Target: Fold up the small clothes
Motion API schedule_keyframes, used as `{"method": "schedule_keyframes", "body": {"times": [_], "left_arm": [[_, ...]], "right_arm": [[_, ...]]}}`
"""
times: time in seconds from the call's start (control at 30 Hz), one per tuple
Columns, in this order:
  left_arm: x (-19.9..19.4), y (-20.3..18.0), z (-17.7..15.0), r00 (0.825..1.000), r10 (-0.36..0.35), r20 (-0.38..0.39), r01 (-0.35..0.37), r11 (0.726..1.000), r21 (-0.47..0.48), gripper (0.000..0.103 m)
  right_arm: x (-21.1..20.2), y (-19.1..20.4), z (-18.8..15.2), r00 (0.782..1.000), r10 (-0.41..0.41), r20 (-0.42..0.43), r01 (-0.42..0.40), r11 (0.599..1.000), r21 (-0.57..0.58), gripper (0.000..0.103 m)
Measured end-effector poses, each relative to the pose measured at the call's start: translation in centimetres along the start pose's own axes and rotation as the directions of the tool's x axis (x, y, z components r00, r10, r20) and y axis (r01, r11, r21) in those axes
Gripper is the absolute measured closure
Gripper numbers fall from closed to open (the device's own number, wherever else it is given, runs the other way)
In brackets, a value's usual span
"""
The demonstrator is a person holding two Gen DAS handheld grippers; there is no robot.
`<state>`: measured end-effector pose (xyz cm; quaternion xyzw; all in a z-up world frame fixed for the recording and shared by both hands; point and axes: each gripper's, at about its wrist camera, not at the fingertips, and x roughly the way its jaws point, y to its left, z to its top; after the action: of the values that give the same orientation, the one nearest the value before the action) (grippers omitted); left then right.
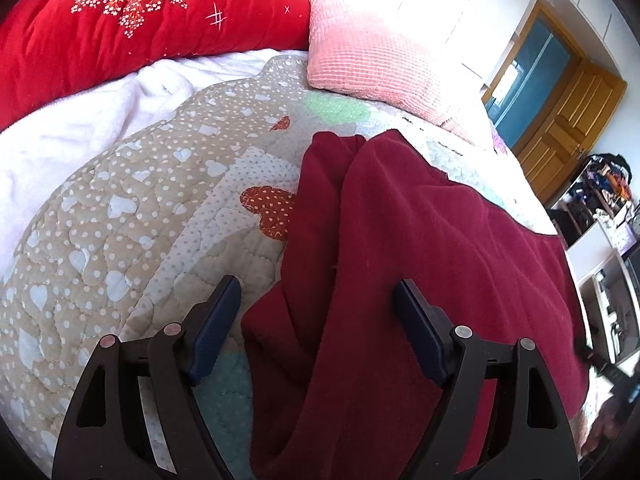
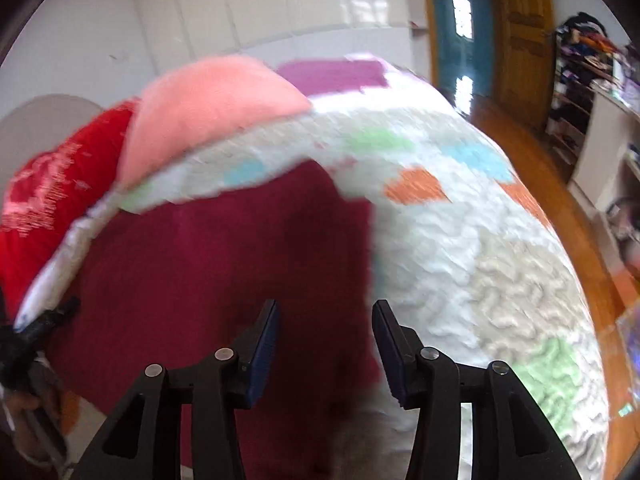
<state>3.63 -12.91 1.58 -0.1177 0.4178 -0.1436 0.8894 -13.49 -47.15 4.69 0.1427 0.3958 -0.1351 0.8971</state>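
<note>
Bed (image 1: pixel 120 208) spread with a quilted heart-print cover, giving a broad soft surface for folding; red quilt (image 1: pixel 120 20) and pink pillow (image 1: pixel 360 52) pushed up toward the far end, probably to keep the middle free

Dark red garment (image 1: pixel 420 240) lying on the cover, near the bed's right edge in the left wrist view, one side already lapped over itself in a long ridge, so seemingly mid-fold rather than finished

Left claw (image 1: pixel 316 304) spread wide, tilted down over the garment's near edge, pads clear of the cloth, likely poised to pinch the folded ridge

Right claw (image 2: pixel 325 332) partly open, nothing pinched, set above the garment's (image 2: pixel 200 260) right-hand border where cloth meets cover, a sensible spot for gripping the opposite edge; view blurred, so fine contact uncertain
</note>
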Motion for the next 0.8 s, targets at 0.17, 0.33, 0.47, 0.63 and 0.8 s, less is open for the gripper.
{"method": "schedule_keyframes", "body": {"times": [0.17,0.33,0.47,0.63,0.8], "left_arm": [[-0.9,-0.3,0.2,0.998,0.032,-0.054,-0.031,0.999,0.014,0.023],[-2.7,-0.4,-0.5,0.996,0.064,-0.062,-0.063,0.998,0.01,0.023],[-4.9,0.2,-0.6,0.998,0.057,-0.02,-0.058,0.998,-0.032,0.023],[-5.4,1.4,-1.3,0.998,0.026,-0.049,-0.031,0.994,-0.105,0.023],[-4.5,1.7,-2.0,0.997,0.05,-0.052,-0.056,0.992,-0.116,0.023]], "right_arm": [[-1.1,-1.2,-0.7,0.996,0.093,-0.01,-0.091,0.992,0.089,0.052],[-5.1,1.1,-0.3,0.987,0.133,0.092,-0.133,0.991,-0.003,0.052],[-5.2,3.9,0.1,0.964,0.258,0.071,-0.255,0.966,-0.044,0.052],[-2.3,8.0,0.0,0.947,0.32,0.0,-0.32,0.945,-0.07,0.052],[0.3,10.9,0.3,0.939,0.34,-0.051,-0.343,0.934,-0.097,0.052]]}}
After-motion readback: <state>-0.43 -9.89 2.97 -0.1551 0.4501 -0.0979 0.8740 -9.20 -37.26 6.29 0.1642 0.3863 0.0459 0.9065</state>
